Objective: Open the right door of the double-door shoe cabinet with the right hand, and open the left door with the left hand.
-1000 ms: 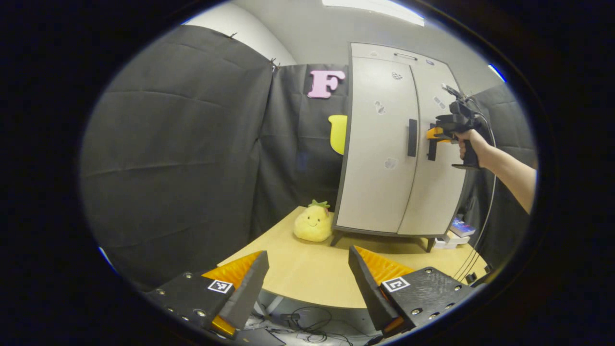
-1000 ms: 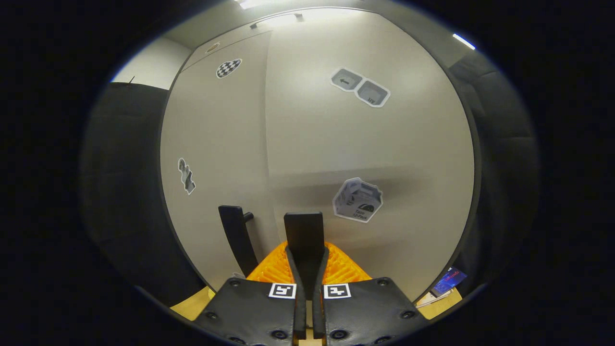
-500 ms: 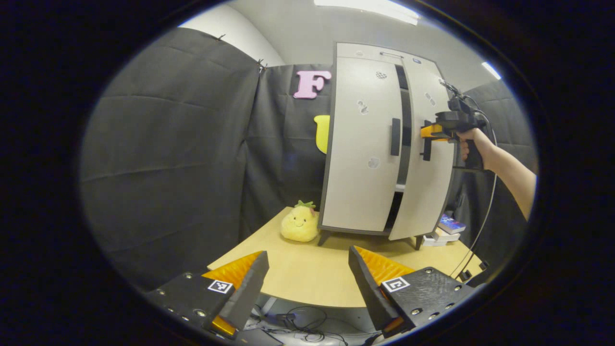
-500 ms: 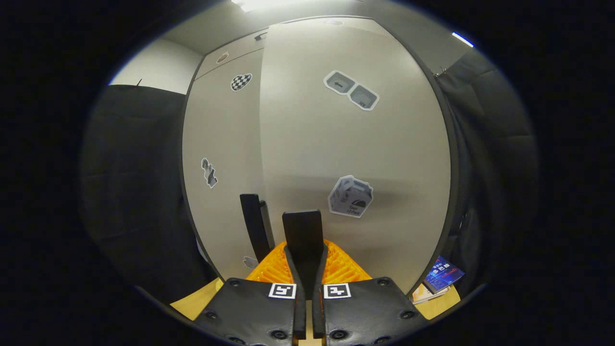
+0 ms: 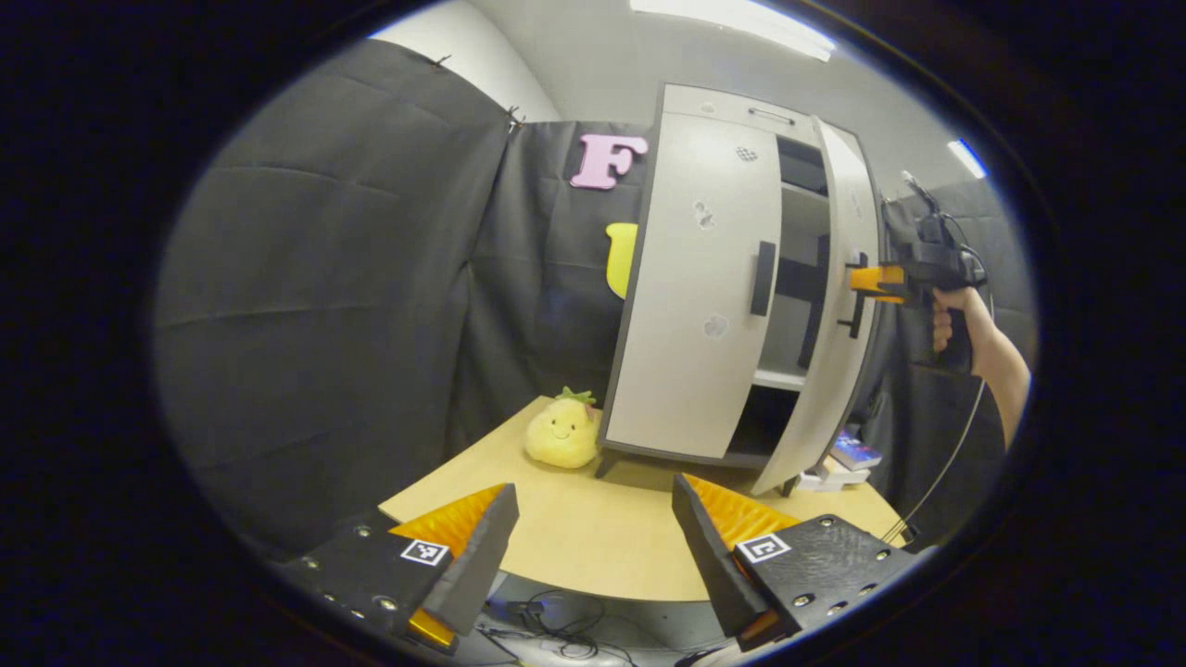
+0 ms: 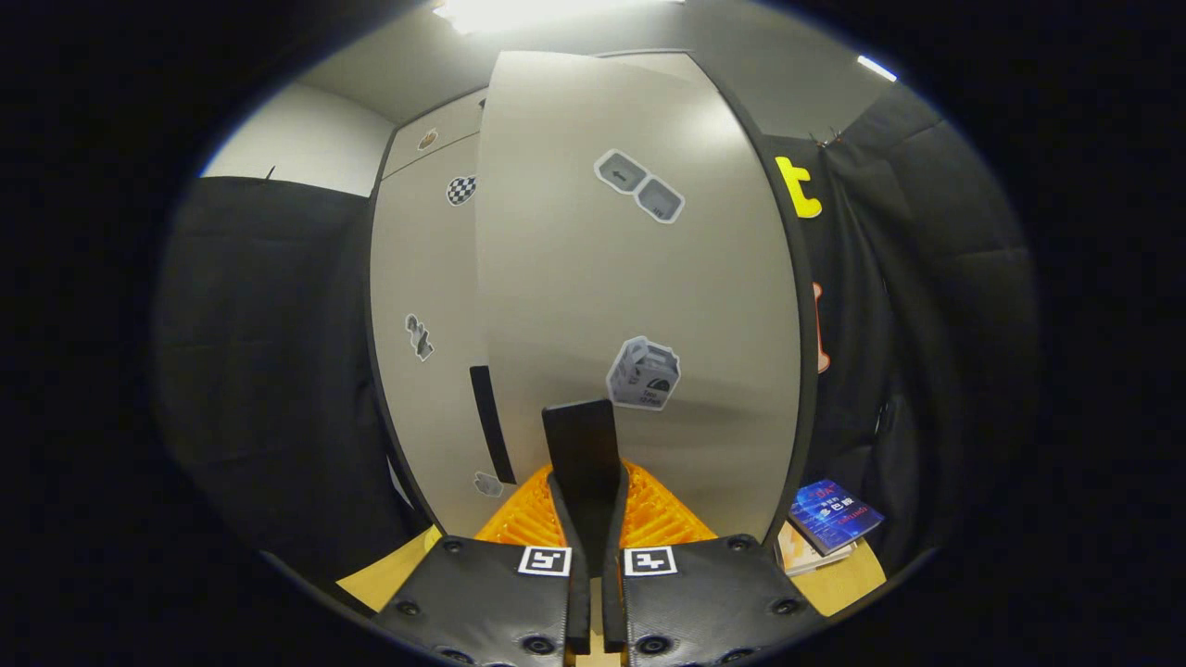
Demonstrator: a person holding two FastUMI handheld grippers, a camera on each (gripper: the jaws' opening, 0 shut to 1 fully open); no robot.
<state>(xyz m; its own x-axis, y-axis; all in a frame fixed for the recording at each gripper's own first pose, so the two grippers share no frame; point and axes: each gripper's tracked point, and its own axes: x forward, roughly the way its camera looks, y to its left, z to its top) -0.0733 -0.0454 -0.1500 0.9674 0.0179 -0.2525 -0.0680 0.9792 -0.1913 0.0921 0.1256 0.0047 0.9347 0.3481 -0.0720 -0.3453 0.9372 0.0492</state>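
The pale grey shoe cabinet (image 5: 713, 120) stands on the table. Its left door (image 5: 695, 296) is closed, with a black handle (image 5: 762, 278). The right door (image 5: 839, 306) hangs swung outward, and dark shelves (image 5: 788, 371) show in the gap. In the left gripper view, a hand (image 5: 954, 320) holds my right gripper (image 5: 857, 283) against that door's handle. In the right gripper view, the right gripper (image 6: 589, 519) is shut on the right door's black handle (image 6: 582, 445), with the door face (image 6: 639, 278) right ahead. My left gripper (image 5: 593, 547) is open, well short of the cabinet, holding nothing.
A yellow plush toy (image 5: 561, 435) sits on the wooden table (image 5: 593, 537) by the cabinet's left foot. Books (image 6: 834, 514) lie at the cabinet's right side. Cables (image 5: 556, 616) hang under the table's near edge. Black cloth walls close in on the left and behind.
The right door has swung from closed to partly open, pulled by the right gripper on its handle. The left gripper has stayed open and far from the cabinet.
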